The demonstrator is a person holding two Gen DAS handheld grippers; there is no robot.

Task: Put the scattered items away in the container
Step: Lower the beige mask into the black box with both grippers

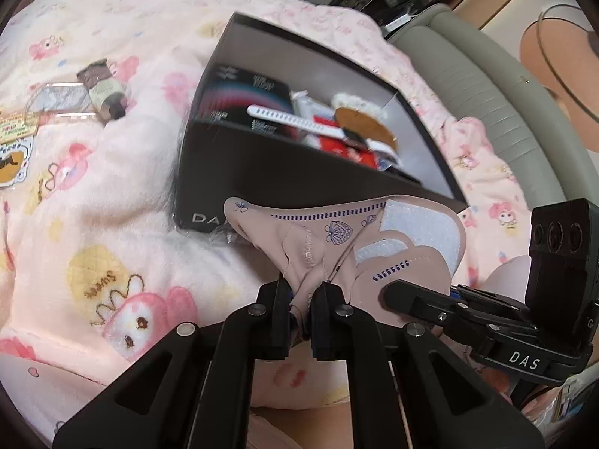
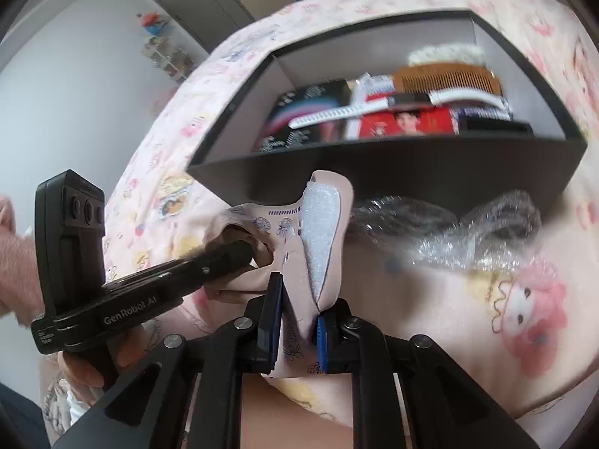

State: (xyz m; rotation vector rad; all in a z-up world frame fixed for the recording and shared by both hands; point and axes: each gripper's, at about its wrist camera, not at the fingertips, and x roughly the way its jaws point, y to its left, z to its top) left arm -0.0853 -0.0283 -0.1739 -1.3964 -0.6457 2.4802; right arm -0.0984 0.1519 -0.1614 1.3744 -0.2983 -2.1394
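Note:
A beige-pink fabric piece (image 1: 337, 232) with white hook-and-loop patches and a small blue print hangs just in front of the black box (image 1: 262, 161). My left gripper (image 1: 301, 292) is shut on one bunched edge of it. My right gripper (image 2: 299, 299) is shut on another edge, beside the white patch of the fabric piece (image 2: 322, 239). The two grippers sit close together, each seen in the other's view. The open black box (image 2: 374, 164) holds a white watch strap (image 2: 329, 114), a wooden comb (image 2: 445, 78), a red card and dark packets.
A pink cartoon-print blanket (image 1: 112, 224) covers the surface. On it to the left lie a small brown-capped bottle (image 1: 103, 89), a clear packet and stickers (image 1: 15, 127). Crinkled clear wrap around dark cord (image 2: 449, 224) lies against the box front. A grey padded edge (image 1: 468, 75) runs behind.

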